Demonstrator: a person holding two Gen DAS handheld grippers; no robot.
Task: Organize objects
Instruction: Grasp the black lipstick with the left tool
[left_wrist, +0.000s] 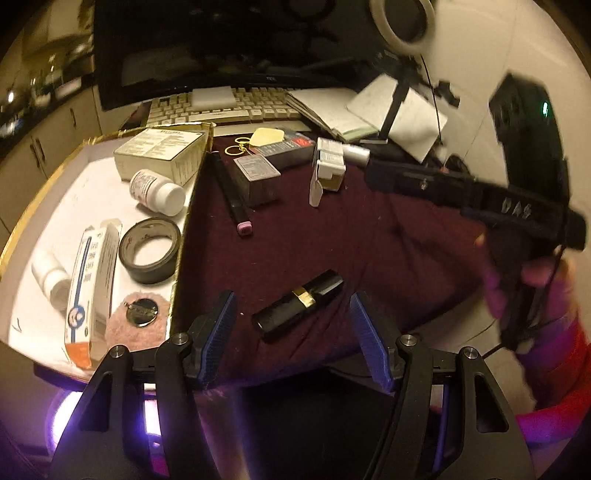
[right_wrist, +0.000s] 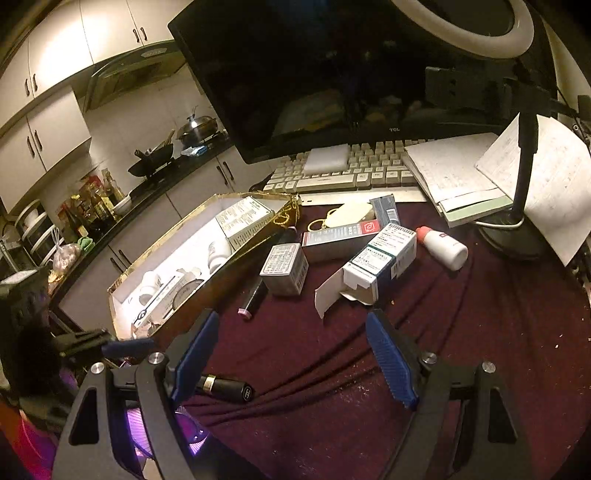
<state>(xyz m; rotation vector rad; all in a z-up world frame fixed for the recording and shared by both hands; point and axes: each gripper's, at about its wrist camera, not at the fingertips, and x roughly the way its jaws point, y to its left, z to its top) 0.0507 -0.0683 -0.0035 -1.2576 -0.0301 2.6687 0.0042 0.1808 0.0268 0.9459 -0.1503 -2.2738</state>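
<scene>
The gold-rimmed box (left_wrist: 44, 177) at the maroon cloth's (left_wrist: 332, 236) left edge already holds a carton, bottles and tape, while small boxes (right_wrist: 284, 269), a white bottle (right_wrist: 443, 247) and a lipstick (left_wrist: 299, 304) remain out, and the left gripper (left_wrist: 291, 332) and right gripper (right_wrist: 295, 354) stand spread, empty.

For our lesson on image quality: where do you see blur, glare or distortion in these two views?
Left wrist view: the right gripper and hand are motion-blurred, purple glow below. Right wrist view: sharper, fisheye bends the monitor, dim warm light.
</scene>
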